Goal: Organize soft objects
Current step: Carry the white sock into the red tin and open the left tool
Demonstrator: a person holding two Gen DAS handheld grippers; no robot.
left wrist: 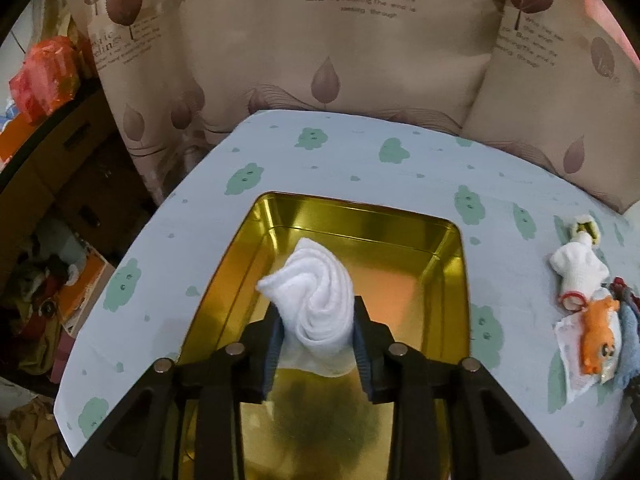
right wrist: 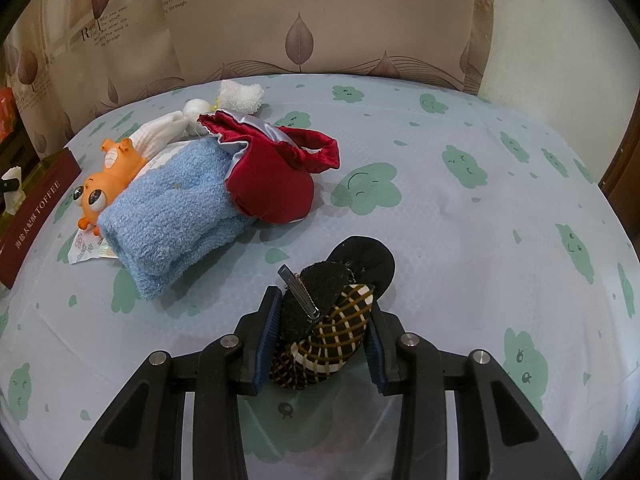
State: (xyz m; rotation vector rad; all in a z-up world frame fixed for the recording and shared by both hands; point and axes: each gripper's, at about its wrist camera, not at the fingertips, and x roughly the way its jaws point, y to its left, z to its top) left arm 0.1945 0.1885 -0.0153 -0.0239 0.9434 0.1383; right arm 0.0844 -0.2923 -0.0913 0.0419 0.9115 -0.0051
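Desk [right wrist: 460, 240] under pale blue cloth with green blob print. Gold tin [left wrist: 452, 264] on desk, red side reading TOFFEE. Left gripper [left wrist: 318, 342] over tin, fingers clamped on rolled white cloth [left wrist: 316, 300] held above tin floor. Beside tin: blue towel roll [right wrist: 168, 216], red satin pouch [right wrist: 272, 180] touching roll, orange squeeze toy [right wrist: 108, 176] between roll and tin. Right gripper [right wrist: 322, 338] away from tin, fingers clamped on black plaid hair bow [right wrist: 332, 320] with metal clip [right wrist: 298, 290].
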